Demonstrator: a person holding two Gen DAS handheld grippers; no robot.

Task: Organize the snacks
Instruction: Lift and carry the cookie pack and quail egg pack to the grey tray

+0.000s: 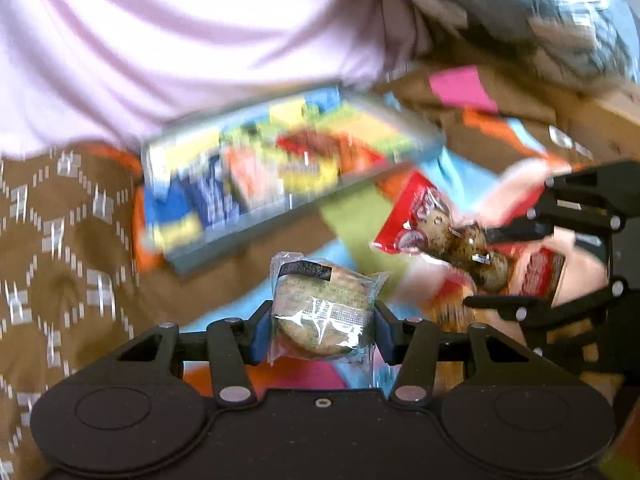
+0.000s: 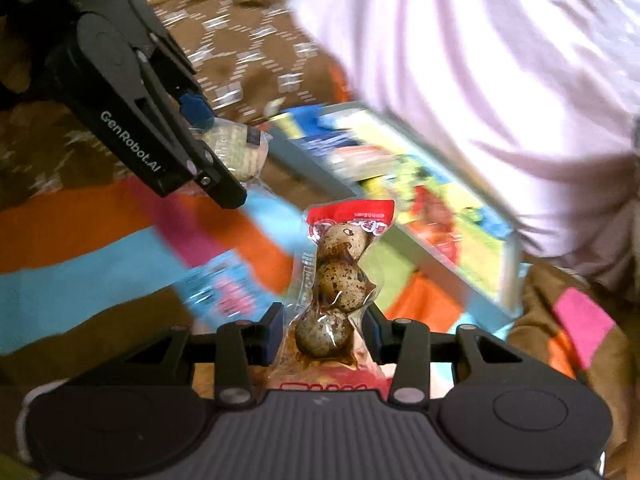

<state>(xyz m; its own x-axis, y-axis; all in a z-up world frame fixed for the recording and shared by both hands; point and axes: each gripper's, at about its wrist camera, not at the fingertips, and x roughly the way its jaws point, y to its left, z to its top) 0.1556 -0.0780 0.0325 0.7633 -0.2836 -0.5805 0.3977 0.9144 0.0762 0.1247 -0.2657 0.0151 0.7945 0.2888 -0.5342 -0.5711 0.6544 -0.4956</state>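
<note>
My left gripper [image 1: 316, 332] is shut on a clear-wrapped round pastry [image 1: 320, 312], held above the colourful cloth. It also shows in the right wrist view [image 2: 236, 148], at upper left with the pastry [image 2: 240, 152] in its fingers. My right gripper [image 2: 320, 332] is shut on a red-topped pack of speckled quail eggs [image 2: 340, 276]. In the left wrist view that gripper [image 1: 516, 272] sits at the right with the egg pack [image 1: 452, 240]. A grey tray [image 1: 256, 232] full of bright snack packets lies ahead; it also shows in the right wrist view [image 2: 436, 264].
A brown patterned cloth [image 1: 60, 260] with orange, blue, pink and green patches covers the surface. A person in a pale pink shirt [image 1: 180, 40] sits right behind the tray. A pink-and-blue packet [image 2: 228, 288] lies on the cloth.
</note>
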